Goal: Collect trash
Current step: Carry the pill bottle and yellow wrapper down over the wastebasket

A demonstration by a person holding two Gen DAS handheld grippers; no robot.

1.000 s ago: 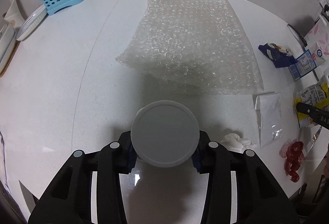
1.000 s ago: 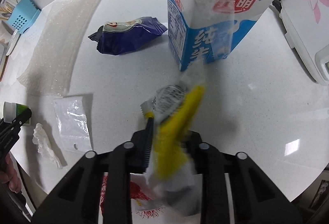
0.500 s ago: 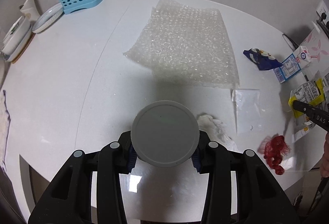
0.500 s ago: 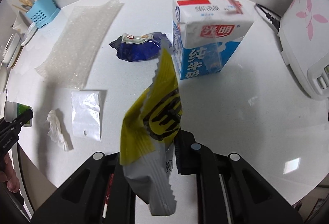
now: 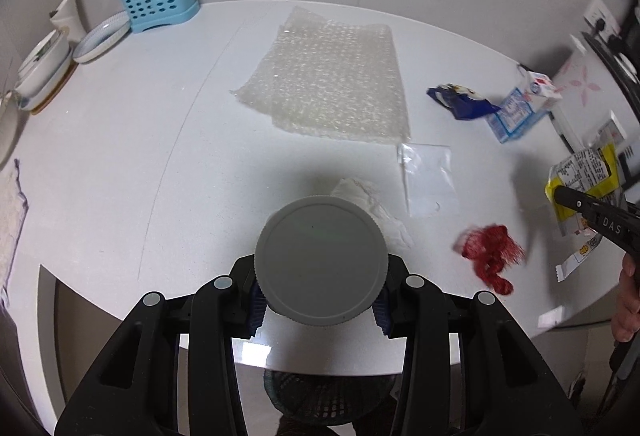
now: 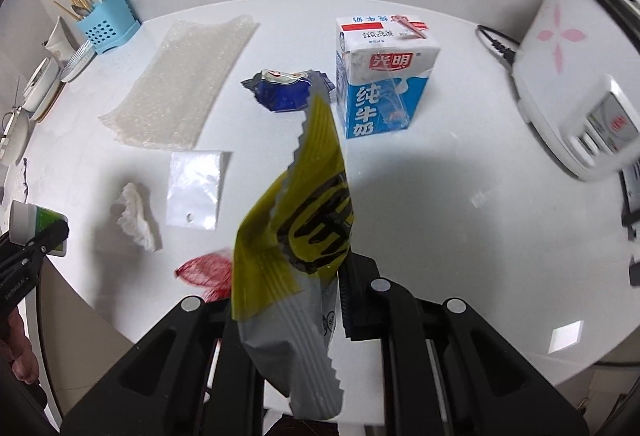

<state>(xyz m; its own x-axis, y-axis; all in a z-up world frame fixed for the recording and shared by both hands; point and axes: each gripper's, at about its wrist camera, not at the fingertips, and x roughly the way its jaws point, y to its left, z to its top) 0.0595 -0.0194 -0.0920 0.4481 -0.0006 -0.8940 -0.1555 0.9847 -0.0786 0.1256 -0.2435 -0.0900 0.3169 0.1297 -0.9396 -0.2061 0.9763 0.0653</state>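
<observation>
My left gripper (image 5: 318, 310) is shut on a bottle with a grey round cap (image 5: 321, 260), held over the table's near edge; the bottle shows white and green in the right wrist view (image 6: 38, 222). My right gripper (image 6: 286, 302) is shut on a yellow and silver snack wrapper (image 6: 304, 236), lifted above the white table (image 6: 460, 175). On the table lie bubble wrap (image 5: 332, 83), a clear plastic bag (image 5: 428, 177), a crumpled tissue (image 6: 134, 215), a red net (image 5: 490, 250), a blue wrapper (image 6: 286, 91) and a milk carton (image 6: 384, 75).
A blue utensil holder (image 5: 156, 1) and stacked dishes (image 5: 48, 63) stand at the back left. A white rice cooker (image 6: 576, 83) stands at the right. A dark mesh bin (image 5: 328, 396) shows below the table edge under my left gripper.
Both grippers have pulled back and up from the table. The right gripper has lifted the yellow wrapper off the surface. The left still holds the bottle.
</observation>
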